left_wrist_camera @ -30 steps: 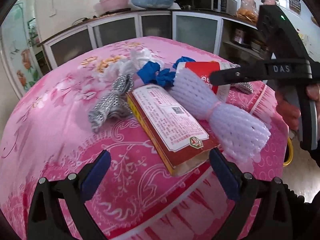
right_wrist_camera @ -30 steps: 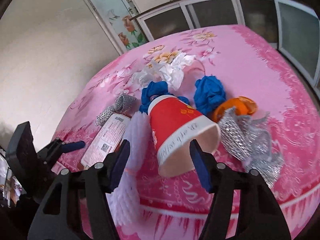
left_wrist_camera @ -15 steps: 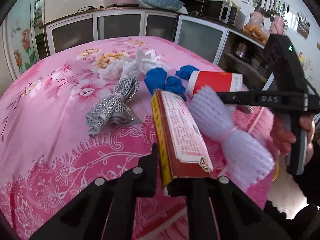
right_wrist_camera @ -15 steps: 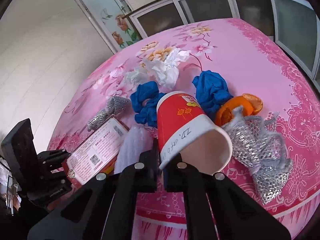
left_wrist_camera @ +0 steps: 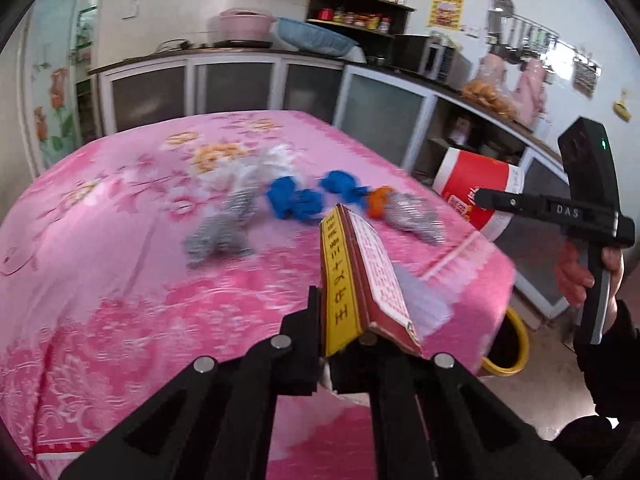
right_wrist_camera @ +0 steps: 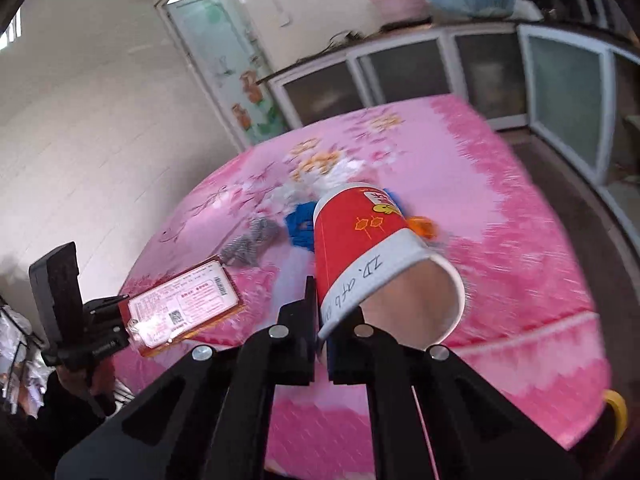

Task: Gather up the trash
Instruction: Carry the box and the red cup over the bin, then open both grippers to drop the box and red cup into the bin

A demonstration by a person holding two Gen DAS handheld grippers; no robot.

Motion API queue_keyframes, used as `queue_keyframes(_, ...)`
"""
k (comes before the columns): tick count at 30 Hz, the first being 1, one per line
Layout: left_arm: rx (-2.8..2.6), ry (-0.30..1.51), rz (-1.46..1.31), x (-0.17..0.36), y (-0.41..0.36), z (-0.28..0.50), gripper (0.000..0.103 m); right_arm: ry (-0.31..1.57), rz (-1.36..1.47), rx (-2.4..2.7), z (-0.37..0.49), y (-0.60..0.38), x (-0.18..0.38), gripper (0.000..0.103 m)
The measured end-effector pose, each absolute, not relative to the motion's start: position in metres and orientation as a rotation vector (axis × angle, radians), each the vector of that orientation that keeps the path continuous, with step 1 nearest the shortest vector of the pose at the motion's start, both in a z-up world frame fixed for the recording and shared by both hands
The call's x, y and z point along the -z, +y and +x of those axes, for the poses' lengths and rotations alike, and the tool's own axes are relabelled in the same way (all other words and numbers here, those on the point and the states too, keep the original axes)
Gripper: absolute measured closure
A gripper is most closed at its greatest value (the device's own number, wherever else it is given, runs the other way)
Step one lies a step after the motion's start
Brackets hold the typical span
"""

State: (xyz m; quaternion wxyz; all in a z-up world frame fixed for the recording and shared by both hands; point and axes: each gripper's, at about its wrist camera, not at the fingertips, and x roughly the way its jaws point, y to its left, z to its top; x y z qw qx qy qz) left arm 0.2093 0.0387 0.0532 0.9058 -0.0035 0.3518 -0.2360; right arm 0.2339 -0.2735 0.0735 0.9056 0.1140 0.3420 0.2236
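Note:
My left gripper (left_wrist_camera: 340,332) is shut on a flat red and yellow carton (left_wrist_camera: 356,276) and holds it above the pink table's near edge; the carton also shows in the right wrist view (right_wrist_camera: 182,308). My right gripper (right_wrist_camera: 320,332) is shut on the rim of a red and white paper cup (right_wrist_camera: 372,252), lifted off the table; the cup shows at the right of the left wrist view (left_wrist_camera: 472,192). On the pink tablecloth (left_wrist_camera: 100,280) lie blue crumpled bits (left_wrist_camera: 296,200), silver foil wads (left_wrist_camera: 220,232), orange peel (left_wrist_camera: 378,200) and white tissue (left_wrist_camera: 256,164).
A yellow-rimmed bin (left_wrist_camera: 516,344) stands on the floor beside the table's right edge, also in the right wrist view (right_wrist_camera: 614,412). A white foam net (left_wrist_camera: 420,300) lies behind the carton. Glass-door cabinets (left_wrist_camera: 240,84) line the back wall.
Both grippers closed on their items and lifted them: the carton rose off the table in the left gripper, the cup rose and drew back towards the table edge in the right.

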Motion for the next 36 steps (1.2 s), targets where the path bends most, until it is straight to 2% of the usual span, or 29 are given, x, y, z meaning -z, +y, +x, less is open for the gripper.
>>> queue_keyframes(9, 0.755, 0.707, 0.071, -0.059, -0.078, 0.199, 0.1, 0.686, 0.266, -0.169, 0.141, -0.392, -0.07, 0.1)
queue_keyframes(19, 1.088, 0.752, 0.266, -0.035, -0.266, 0.177, 0.1, 0.818, 0.381, 0.183, 0.06, -0.514, 0.005, 0.1)
queue_keyframes(27, 1.151, 0.835, 0.44, 0.018, -0.395, 0.173, 0.1, 0.947, 0.458, 0.273, 0.049, -0.568, 0.069, 0.1)
queue_keyframes(32, 1.129, 0.857, 0.519, 0.043, -0.443, 0.175, 0.099, 1.007, 0.454, 0.294, 0.066, -0.587, 0.096, 0.099)
queue_keyframes(34, 1.109, 0.859, 0.535, 0.049, -0.458, 0.18, 0.093, 1.047, 0.457, 0.288, 0.071, -0.593, 0.109, 0.098)
queue_keyframes(35, 1.108, 0.853, 0.541, 0.05, -0.461, 0.18, 0.081, 1.057, 0.451, 0.302, 0.072, -0.595, 0.113, 0.098)
queue_keyframes(36, 1.105, 0.833, 0.547, 0.049, -0.465, 0.18, 0.063, 1.081, 0.429, 0.317, 0.072, -0.597, 0.12, 0.098)
